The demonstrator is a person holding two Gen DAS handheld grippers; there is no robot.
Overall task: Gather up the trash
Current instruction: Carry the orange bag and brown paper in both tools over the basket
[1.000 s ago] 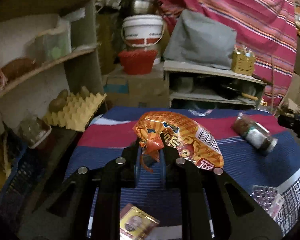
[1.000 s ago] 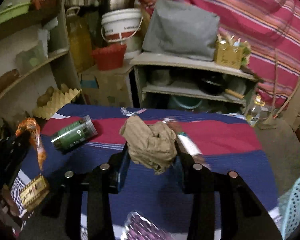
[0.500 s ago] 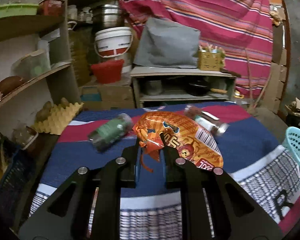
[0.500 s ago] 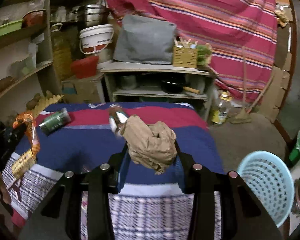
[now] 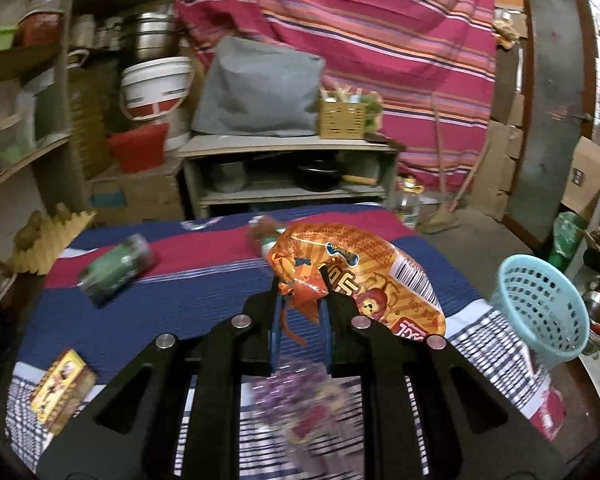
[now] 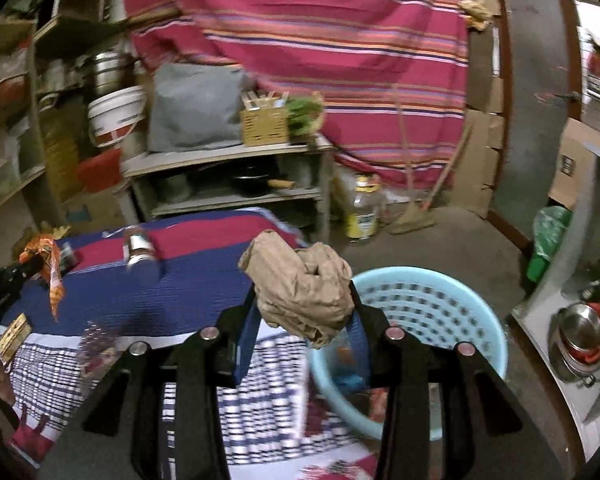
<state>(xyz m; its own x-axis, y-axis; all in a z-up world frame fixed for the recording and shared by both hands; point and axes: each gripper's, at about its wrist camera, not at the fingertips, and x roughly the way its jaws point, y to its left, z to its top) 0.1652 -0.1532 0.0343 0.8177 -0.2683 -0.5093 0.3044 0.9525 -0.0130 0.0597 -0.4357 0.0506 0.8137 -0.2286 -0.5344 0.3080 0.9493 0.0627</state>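
Swung toward the pale blue basket (image 6: 428, 320) over the last second, both hands together: from facing the shelves across the striped cloth (image 5: 188, 296) to looking past its right edge at the floor. Basket only at the far right rim of the right wrist view a moment ago, now directly ahead and just below the right gripper (image 6: 305, 316).

Right gripper: jaws partway open, pads pressed on either side of a crumpled brown paper wad (image 6: 300, 288), held firmly and bulging above the fingers. Left gripper (image 5: 300, 312): jaws nearly closed, pinching the twisted, knotted end of an orange snack bag (image 5: 364, 276), the rest of the bag ballooning up and to the right.

Meaning for the task, as a judgement: both pieces lifted clear of the cloth, carry almost done on the right side, drop into the basket likely next there; left load some way short, basket off at the right edge of the left wrist view (image 5: 540, 308).

Paper wad dull tan, deeply creased, light and springy by the look. Snack bag glossy, printed with a barcode and a cartoon figure, crinkled near the pinch.

Left on the cloth: a green-labelled jar (image 5: 116, 268) lying on its side, a small yellow box (image 5: 62, 384) near the front edge, a blurred purplish wrapper (image 5: 300, 396) below the left fingers.
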